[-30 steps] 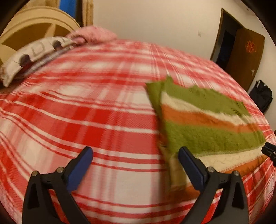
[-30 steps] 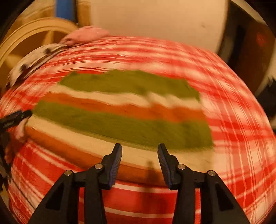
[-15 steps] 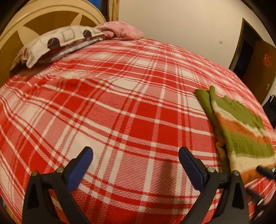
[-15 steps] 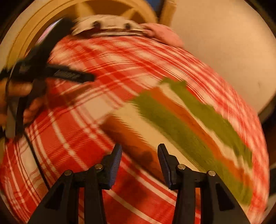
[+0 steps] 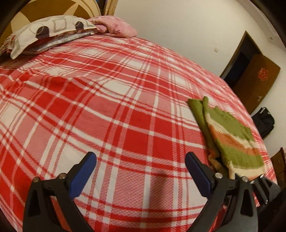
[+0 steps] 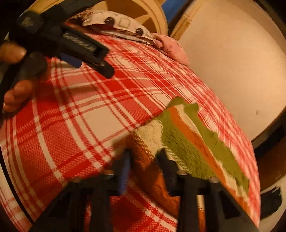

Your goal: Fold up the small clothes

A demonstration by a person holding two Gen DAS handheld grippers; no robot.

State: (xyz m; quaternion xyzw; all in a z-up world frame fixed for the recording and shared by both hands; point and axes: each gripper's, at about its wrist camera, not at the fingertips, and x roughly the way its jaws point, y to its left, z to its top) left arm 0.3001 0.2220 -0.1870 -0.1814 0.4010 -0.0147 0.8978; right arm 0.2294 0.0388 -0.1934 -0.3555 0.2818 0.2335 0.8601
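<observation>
A knitted garment (image 5: 230,139) striped green, orange and cream lies folded on the red plaid bedspread (image 5: 110,110), at the right of the left wrist view. My left gripper (image 5: 141,166) stands wide open over bare bedspread to the garment's left, with nothing between its fingers. In the right wrist view it (image 6: 85,58) shows at the upper left, held by a hand. My right gripper (image 6: 144,160) is at the near orange-and-cream corner of the garment (image 6: 187,142). Its jaws are closing with that corner between them. The picture is blurred there and a gap still shows.
Pillows (image 5: 46,33) and a pink cushion (image 5: 114,28) lie at the head of the bed by a wooden headboard (image 6: 143,12). A white wall, a dark doorway (image 5: 239,60) and a black bag (image 5: 264,121) on the floor lie past the bed's far right edge.
My right gripper rolled and came down to the garment's near corner, which now sits bunched between its fingers. My left gripper shifted left, away from the garment, onto bare bedspread.
</observation>
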